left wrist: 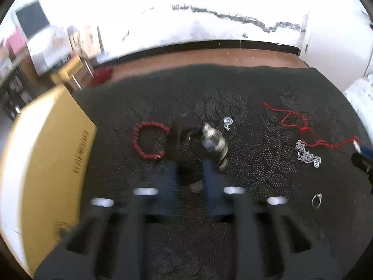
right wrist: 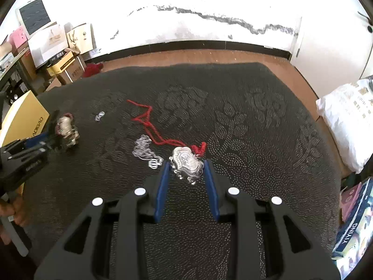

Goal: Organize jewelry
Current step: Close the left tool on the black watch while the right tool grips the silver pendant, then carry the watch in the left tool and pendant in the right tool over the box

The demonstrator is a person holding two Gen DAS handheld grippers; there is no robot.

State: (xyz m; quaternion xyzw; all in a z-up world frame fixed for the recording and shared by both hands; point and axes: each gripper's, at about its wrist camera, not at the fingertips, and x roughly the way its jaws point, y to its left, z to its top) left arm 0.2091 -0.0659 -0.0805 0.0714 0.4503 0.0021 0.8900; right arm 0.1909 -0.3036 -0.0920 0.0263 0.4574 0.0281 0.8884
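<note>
Left gripper (left wrist: 190, 163): centre of the left wrist view, blurred. Its blue-padded fingers (left wrist: 169, 175) stand a narrow gap apart and grip a dark and silver object (left wrist: 209, 142) between their tips. The blur hides what kind of piece it is.

Same gripper from the side (right wrist: 52, 137): at the left edge of the right wrist view, the silvery bundle (right wrist: 66, 129) sits at its tip, close above the cloth.

Right gripper (right wrist: 186, 165): lower centre of the right wrist view. Its blue-lined fingers (right wrist: 163, 182) stand wide apart, one on each side of a silver lock pendant (right wrist: 186, 163). The pendant lies flat on the cloth and neither finger clearly touches it.

Red cord (right wrist: 158, 130): knotted to the pendant's upper right, it trails in loops towards the upper left of the frame.

Silver chain (right wrist: 144, 150): a loose heap just left of the pendant, touching the cord.

Small clear piece (right wrist: 99, 116): left of centre, well apart from the heap.

Red bead bracelet (left wrist: 149, 140): an open ring just left of the left gripper's tips.

Silver ring (left wrist: 317, 200): lower right of the left wrist view, alone on the cloth.

Dark patterned cloth (right wrist: 256, 140): covers the surface beneath everything.

Yellow cardboard box (left wrist: 51, 154): left side, at the cloth's edge.
</note>
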